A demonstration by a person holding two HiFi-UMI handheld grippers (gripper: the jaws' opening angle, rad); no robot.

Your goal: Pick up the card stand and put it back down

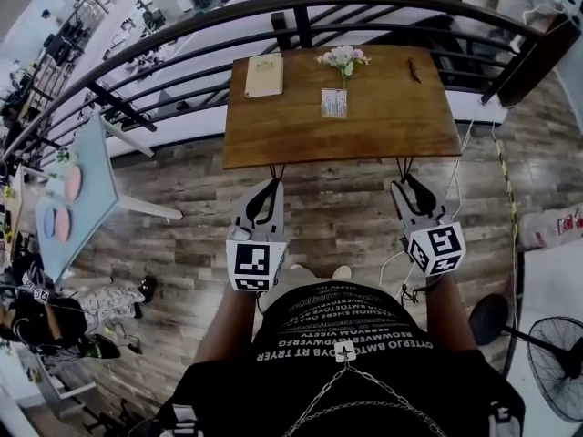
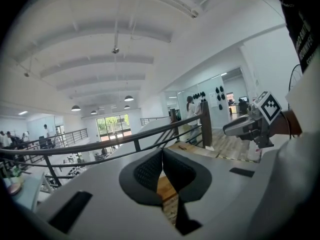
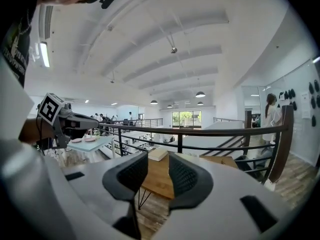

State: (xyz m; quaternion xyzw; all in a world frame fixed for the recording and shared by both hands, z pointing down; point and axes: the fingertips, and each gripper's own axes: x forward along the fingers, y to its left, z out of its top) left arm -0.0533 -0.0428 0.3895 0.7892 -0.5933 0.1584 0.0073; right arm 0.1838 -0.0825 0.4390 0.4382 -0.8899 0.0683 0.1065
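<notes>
REMOTE RIG, HEAD VIEW: My left tongs [image 1: 271, 188] and right tongs [image 1: 407, 188] hang side by side over the plank floor [image 1: 346, 217], just short of the near edge of the wooden bench [image 1: 392, 126] in the upper centre of the frame.

The card stand [image 1: 334, 103] stands upright near the middle of the bench, well apart from both tongs. It is a small pale card, taller than wide, facing me and covered in fine print too small to read. Just behind it sits a small bunch of pink and white flowers [image 1: 343, 58]. A tan book [image 1: 264, 76] lies at the upper left of the bench top, and toward the upper right is a small dark thing [image 1: 414, 69] I cannot identify.

In the left gripper view, the left tongs [image 2: 162, 156] meet at the tips with nothing between them. In the right gripper view, the right tongs [image 3: 157, 169] stand apart and empty, with the bench top and book [image 3: 159, 154] showing through the gap.

A dark curved railing [image 1: 182, 35] runs behind the bench. A light-blue table [image 1: 91, 189] with plates [image 1: 71, 182] sits at the left edge, and a fan [image 1: 557, 353] at the lower right.
</notes>
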